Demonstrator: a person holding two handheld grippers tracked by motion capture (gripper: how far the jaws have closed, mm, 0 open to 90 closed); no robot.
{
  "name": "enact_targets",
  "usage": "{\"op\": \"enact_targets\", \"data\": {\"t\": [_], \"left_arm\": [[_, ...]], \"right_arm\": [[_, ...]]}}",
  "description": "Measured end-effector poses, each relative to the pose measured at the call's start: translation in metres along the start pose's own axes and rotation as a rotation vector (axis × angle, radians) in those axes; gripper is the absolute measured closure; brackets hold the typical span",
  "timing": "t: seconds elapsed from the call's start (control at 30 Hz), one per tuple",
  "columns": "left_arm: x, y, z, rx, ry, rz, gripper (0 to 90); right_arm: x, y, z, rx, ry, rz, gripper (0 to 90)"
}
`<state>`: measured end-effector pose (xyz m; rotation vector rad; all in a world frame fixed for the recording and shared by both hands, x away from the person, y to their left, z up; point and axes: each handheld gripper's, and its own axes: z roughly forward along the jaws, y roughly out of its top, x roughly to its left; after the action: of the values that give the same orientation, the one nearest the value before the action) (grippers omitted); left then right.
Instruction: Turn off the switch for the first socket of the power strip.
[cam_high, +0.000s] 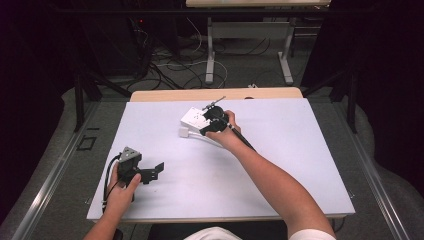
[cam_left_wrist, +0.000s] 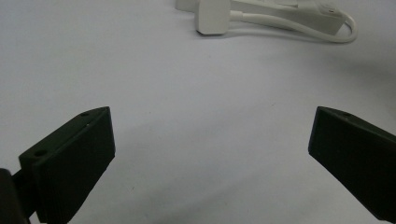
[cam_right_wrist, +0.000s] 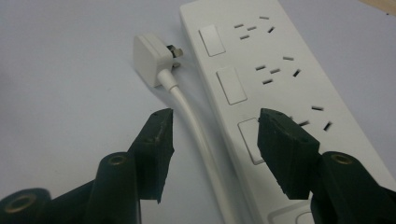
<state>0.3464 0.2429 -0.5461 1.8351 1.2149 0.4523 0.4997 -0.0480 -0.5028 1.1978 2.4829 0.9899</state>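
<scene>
My right claw (cam_right_wrist: 212, 135) hangs over the near end of the power strip (cam_right_wrist: 275, 88), jaws about half open and gripping nothing. One jaw is above the strip's face near a switch; the other is beside the strip's edge. The cord (cam_right_wrist: 196, 126) runs up between them, untouched. This stance suits either a grasp on the cord or a release just made; I cannot tell which.

The plug (cam_right_wrist: 152, 58) lies on the bench (cam_high: 280, 150) just beside the strip's far switch, prongs turned toward the strip and not seated in any socket. All sockets that I can see are empty.

My left claw (cam_high: 150, 172) rests low on the bench, well apart from the strip on the side nearer me, jaws wide open and empty. I judge it parked, keeping clear of the work.

Limits of view:
- From above, my right hand (cam_high: 222, 131) covers much of the strip.
- The strip's near end is cut off in the right claw view.
- Where the cord joins the strip is not visible there.
</scene>
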Motion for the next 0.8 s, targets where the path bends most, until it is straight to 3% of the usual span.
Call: {"op": "enact_targets", "data": {"t": [0.03,0.07,0.2,0.27,0.3,0.4,0.43,0.53,0.6,0.63,0.7,0.8], "left_arm": [[0.000,0.000,0.000,0.001,0.000,0.002,0.5],[0.000,0.000,0.000,0.001,0.000,0.002,0.5],[0.000,0.000,0.000,0.000,0.001,0.002,0.5],[0.000,0.000,0.000,0.000,0.000,0.002,0.5],[0.000,0.000,0.000,0.000,0.000,0.002,0.5],[0.000,0.000,-0.001,0.005,-0.002,0.005,0.5],[0.000,0.000,0.000,-0.001,0.001,0.003,0.5],[0.000,0.000,0.000,-0.001,0.001,0.002,0.5],[0.000,0.000,-0.001,-0.001,-0.001,0.003,0.5],[0.000,0.000,0.000,-0.002,-0.001,0.002,0.5],[0.000,0.000,0.000,-0.001,0.002,0.002,0.5],[0.000,0.000,-0.001,0.010,-0.003,0.005,0.5]], "right_arm": [[0.000,0.000,-0.001,-0.003,0.005,-0.009,45.0],[0.002,0.001,-0.005,0.045,0.009,0.004,45.1],[0.008,0.000,-0.007,-0.023,0.019,-0.027,44.6],[0.012,0.001,-0.012,0.018,0.017,-0.034,44.6],[0.014,-0.001,-0.011,-0.029,0.028,-0.050,45.0],[0.018,0.000,-0.017,0.008,0.043,-0.070,47.4],[0.021,-0.001,-0.016,-0.016,0.043,-0.062,48.1],[0.023,-0.002,-0.021,0.005,0.049,-0.101,50.9],[0.026,-0.004,-0.023,-0.028,0.047,-0.106,51.1],[0.026,-0.004,-0.026,-0.004,0.042,-0.112,50.4],[0.027,-0.006,-0.028,-0.030,0.036,-0.116,48.6],[0.027,-0.008,-0.033,-0.007,0.028,-0.119,47.7]]}}
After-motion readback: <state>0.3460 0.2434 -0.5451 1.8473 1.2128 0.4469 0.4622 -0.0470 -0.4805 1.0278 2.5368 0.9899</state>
